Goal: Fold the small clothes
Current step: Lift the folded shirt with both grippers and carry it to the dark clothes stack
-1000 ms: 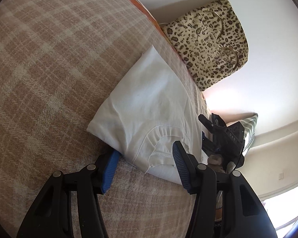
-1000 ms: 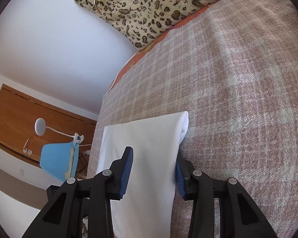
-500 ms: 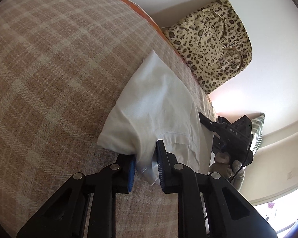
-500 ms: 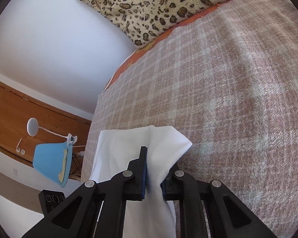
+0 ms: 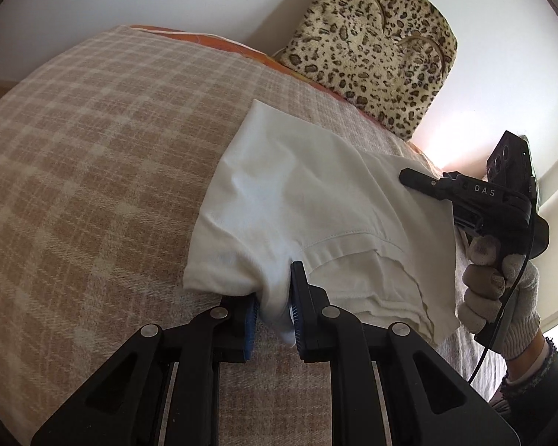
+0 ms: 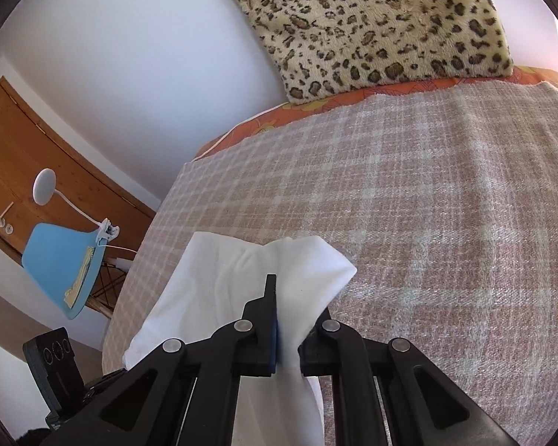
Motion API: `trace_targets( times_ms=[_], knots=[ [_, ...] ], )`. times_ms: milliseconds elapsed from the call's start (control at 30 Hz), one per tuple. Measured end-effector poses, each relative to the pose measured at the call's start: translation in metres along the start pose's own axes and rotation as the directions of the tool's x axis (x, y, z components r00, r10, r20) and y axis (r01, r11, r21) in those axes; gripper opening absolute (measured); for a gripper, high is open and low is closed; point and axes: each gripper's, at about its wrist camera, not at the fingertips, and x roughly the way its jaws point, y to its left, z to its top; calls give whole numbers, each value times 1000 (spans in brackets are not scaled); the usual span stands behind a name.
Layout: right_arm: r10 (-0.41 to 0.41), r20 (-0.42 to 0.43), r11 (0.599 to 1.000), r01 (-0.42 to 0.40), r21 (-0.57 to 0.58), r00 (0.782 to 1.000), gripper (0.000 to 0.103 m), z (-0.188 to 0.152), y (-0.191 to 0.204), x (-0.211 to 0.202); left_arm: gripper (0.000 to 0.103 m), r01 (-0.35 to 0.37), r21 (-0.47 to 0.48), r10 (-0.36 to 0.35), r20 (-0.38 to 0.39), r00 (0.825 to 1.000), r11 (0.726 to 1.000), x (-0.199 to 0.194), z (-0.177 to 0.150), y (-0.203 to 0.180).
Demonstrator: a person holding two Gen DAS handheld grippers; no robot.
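Observation:
A small white garment lies folded on the plaid bed cover. My left gripper is shut on its near hem edge, with bunched cloth pinched between the blue pads. In the left wrist view my right gripper comes in from the right, held by a gloved hand, its tip over the garment's far side. In the right wrist view my right gripper is shut on the white garment, whose corner rises a little off the cover.
A leopard-print cushion leans on the white wall at the bed's head, above an orange sheet edge. Left of the bed stand a blue chair, a white lamp and a wooden door.
Both grippers went from open around the garment's edges to shut on the cloth. Both then rose a little and rolled, lifting the pinched edges off the cover.

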Motion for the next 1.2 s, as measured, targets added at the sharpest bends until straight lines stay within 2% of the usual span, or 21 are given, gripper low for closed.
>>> trace_targets(
  times_ms=[167,333,567,1000,1200],
  knots=[
    [-45,-1,998,45,-33,999,5,1,4,1,14,-52,119,49,30,998,992,-3,-3,-15],
    [-79,13,994,80,-76,997,4,2,14,-3,13,-45,120,40,40,998,992,-8,-3,-18],
    [-87,48,985,93,-147,995,4,3,36,-21,13,-45,183,32,70,997,982,-18,-4,-39],
    [-102,127,978,123,-170,987,4,-1,48,-80,13,43,259,-66,79,995,965,-33,-8,-89],
    [-121,169,977,147,-157,978,4,-4,42,-113,12,87,309,-118,83,990,947,-42,-12,-122]
  ],
)
